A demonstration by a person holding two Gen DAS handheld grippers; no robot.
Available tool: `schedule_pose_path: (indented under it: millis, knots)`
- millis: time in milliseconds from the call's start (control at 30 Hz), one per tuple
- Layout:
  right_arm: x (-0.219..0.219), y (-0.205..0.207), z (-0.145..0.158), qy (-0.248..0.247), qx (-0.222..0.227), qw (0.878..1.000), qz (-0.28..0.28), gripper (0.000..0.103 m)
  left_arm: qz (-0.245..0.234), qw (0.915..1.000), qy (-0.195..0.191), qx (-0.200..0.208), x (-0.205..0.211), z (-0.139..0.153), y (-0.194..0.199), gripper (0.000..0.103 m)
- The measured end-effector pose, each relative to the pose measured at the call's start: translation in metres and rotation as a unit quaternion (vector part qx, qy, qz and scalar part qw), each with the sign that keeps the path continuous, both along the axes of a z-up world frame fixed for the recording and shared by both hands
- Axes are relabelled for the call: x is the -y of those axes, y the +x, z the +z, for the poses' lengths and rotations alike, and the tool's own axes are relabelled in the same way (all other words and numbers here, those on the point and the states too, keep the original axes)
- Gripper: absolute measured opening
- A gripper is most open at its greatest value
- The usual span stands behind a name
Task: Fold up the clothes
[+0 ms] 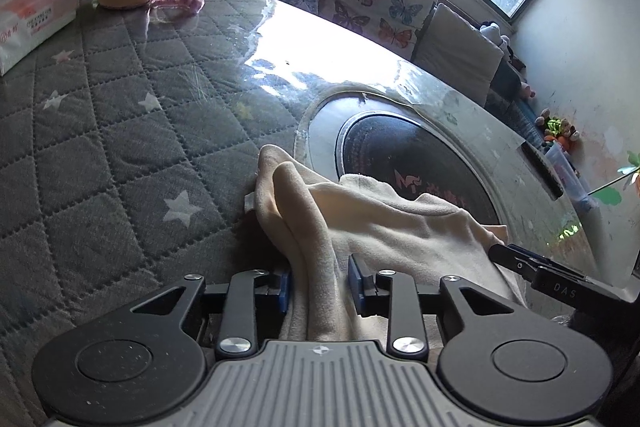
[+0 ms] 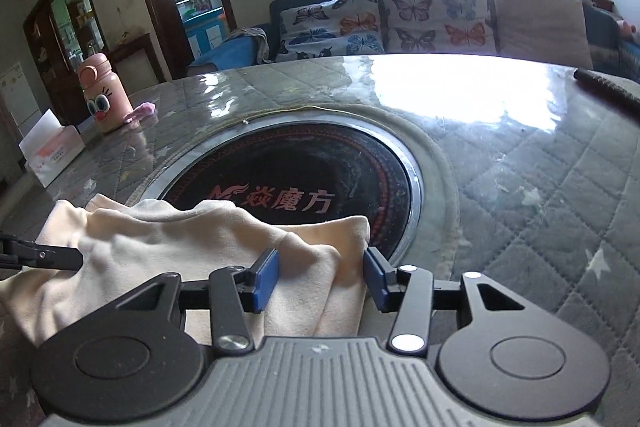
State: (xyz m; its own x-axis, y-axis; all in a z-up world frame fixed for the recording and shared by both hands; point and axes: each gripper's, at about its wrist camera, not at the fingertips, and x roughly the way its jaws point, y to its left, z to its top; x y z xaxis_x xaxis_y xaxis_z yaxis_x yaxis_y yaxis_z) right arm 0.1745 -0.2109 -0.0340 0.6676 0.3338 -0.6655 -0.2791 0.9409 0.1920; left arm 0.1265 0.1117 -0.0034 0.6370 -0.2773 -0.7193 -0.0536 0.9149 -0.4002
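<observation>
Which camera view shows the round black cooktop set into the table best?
The right wrist view: the cooktop lies nearly whole, with its red lettering readable and only its near edge hidden by the cream garment. In the left wrist view the cooktop sits off to the side, skewed, and the garment covers more of it.

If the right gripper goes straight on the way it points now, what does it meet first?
Most likely the cream cloth bunched between its jaws; the right gripper points into it. Beyond lies the round black cooktop, though depth is unclear.

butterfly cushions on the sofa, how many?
2. One butterfly cushion at the sofa's left, the second butterfly cushion right beside it. A plain cushion follows; more may be hidden.
</observation>
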Motion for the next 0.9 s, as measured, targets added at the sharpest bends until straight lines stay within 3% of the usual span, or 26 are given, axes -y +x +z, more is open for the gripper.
schedule_pose_path:
  millis: [900]
  knots:
    - [-0.007, 0.001, -0.002, 0.010, -0.008, 1.000, 0.013, 0.039, -0.015, 0.9960, 0.086, 0.017, 0.024, 0.003, 0.000, 0.036]
